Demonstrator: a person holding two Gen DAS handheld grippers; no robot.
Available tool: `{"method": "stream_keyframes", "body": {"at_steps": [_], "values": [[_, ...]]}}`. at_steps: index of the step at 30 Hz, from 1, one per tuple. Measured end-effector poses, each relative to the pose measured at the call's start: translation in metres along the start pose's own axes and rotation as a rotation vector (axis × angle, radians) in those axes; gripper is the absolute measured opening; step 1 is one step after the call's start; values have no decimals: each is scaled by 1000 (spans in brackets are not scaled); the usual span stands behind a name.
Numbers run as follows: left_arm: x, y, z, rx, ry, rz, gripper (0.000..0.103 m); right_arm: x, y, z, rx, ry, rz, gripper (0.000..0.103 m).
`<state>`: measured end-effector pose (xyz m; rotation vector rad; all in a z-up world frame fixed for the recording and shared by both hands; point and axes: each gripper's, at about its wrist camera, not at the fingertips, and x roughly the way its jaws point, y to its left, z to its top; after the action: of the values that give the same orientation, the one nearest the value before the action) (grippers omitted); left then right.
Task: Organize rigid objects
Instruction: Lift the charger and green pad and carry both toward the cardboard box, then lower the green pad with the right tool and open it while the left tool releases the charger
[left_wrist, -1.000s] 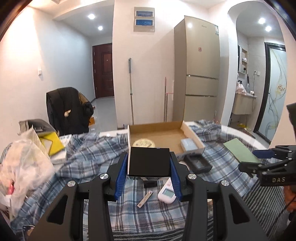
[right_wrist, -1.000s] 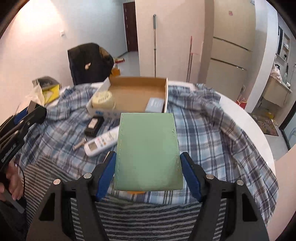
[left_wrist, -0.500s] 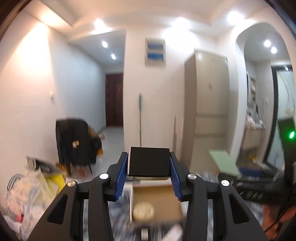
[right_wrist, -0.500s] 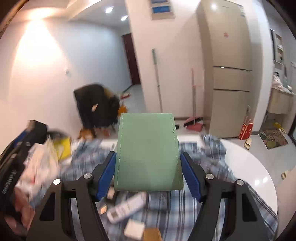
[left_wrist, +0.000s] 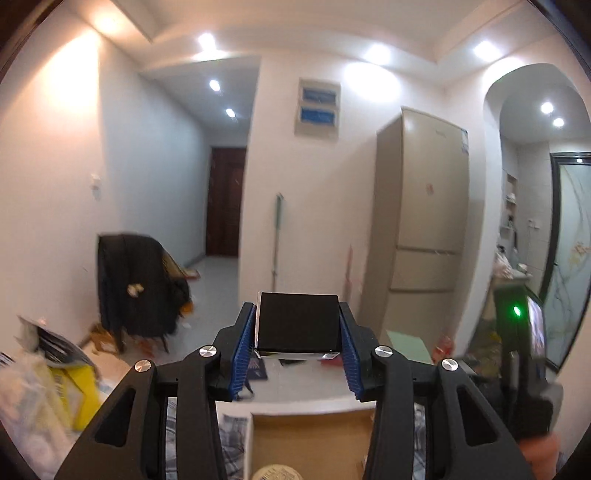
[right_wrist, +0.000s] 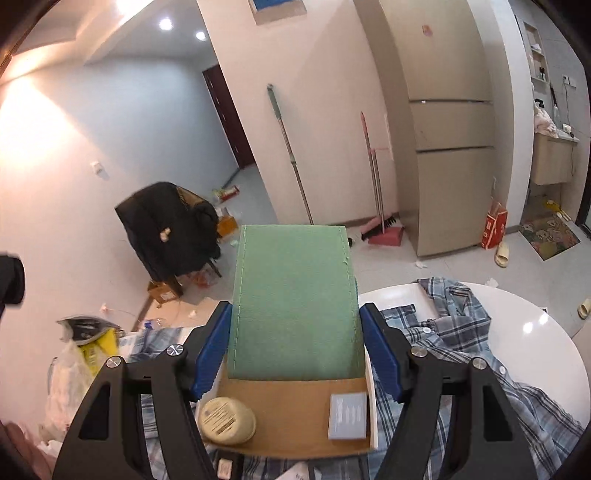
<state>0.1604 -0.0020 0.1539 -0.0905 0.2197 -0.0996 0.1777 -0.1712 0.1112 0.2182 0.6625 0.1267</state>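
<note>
Above the cardboard box (right_wrist: 295, 417) — left tongs (left_wrist: 297, 341) clamped on a black box (left_wrist: 297, 326), right tongs (right_wrist: 295, 341) clamped on a green pad (right_wrist: 293, 302). Inside the box, a round yellow tin (right_wrist: 226, 421) at left, a grey card (right_wrist: 348, 416) at right — plaid cloth (right_wrist: 454, 354) underneath.

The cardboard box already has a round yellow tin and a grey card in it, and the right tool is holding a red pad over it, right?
Almost. The pad is green, not red, as the right wrist view shows. The rest holds: the right tool grips it above the cardboard box, which holds the round yellow tin and the grey card.
</note>
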Motion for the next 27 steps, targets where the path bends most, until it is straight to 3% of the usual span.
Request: {"method": "stream_keyframes", "body": {"at_steps": [5, 9, 11, 14, 21, 27], "values": [[65, 14, -42, -1, 158, 36, 45, 64, -8, -28, -65, 138, -55, 68], [107, 21, -70, -27, 266, 15, 45, 92, -11, -40, -74, 177, -64, 68], [123, 23, -86, -12, 314, 36, 45, 103, -11, -45, -91, 209, -49, 68], [142, 21, -107, 21, 381, 5, 45, 118, -16, -52, -85, 248, -36, 68], [164, 15, -140, 48, 505, -8, 45, 145, -27, -65, -68, 322, -31, 68], [170, 15, -153, 57, 556, -4, 45, 155, -27, -72, -83, 359, -41, 68]]}}
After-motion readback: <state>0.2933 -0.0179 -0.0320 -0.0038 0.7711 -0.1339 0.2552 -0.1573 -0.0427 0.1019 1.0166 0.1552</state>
